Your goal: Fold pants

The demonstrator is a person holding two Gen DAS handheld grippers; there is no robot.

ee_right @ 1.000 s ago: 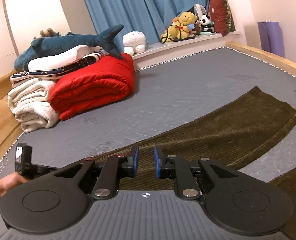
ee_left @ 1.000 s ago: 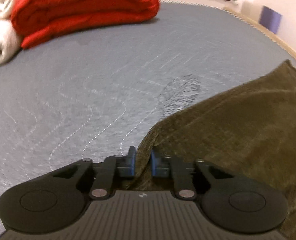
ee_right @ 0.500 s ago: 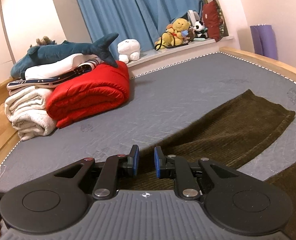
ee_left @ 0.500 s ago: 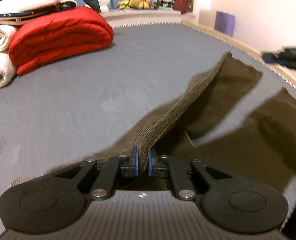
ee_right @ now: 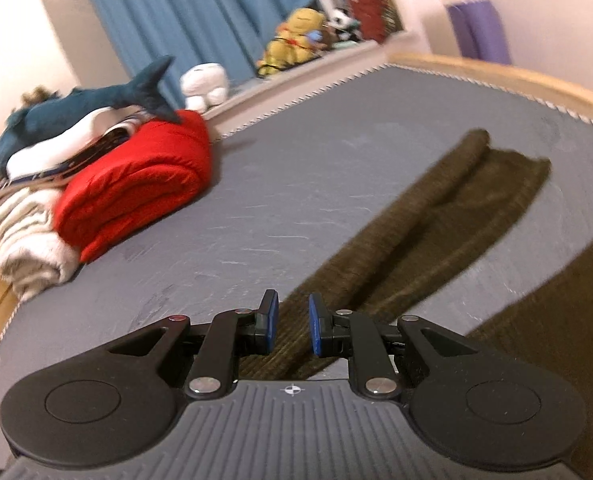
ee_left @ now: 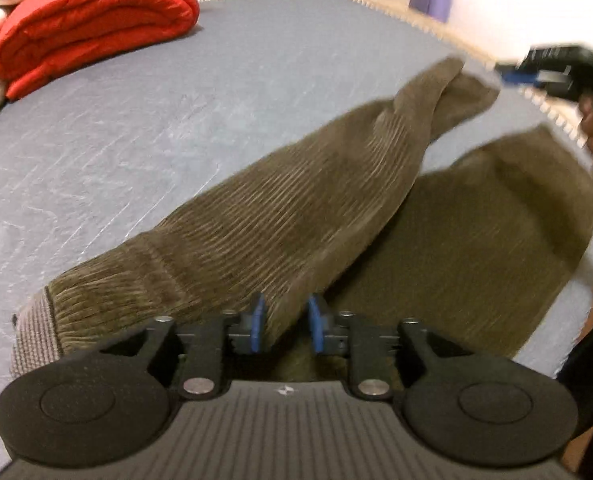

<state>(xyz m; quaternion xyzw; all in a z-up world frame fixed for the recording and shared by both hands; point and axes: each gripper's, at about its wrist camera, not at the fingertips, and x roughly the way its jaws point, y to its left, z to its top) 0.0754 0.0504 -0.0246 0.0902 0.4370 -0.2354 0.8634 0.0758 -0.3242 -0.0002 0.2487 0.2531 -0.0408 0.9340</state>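
Olive-brown corduroy pants lie on the grey mattress. One leg is lifted and folded partway over toward the other leg, its waistband at lower left. My left gripper is shut on the pants' fabric near the waist. My right gripper has its jaws a little apart with corduroy between them; it also shows, blurred, at the far right of the left wrist view, near the leg's cuff.
A rolled red quilt and white blankets are stacked at the mattress's far left, with a plush shark on top. A wooden bed frame borders the right edge. Stuffed toys sit on the sill.
The left gripper has carried the pants leg up and over toward the other leg. The right gripper has swung toward the cuff end, and its jaws have opened slightly.
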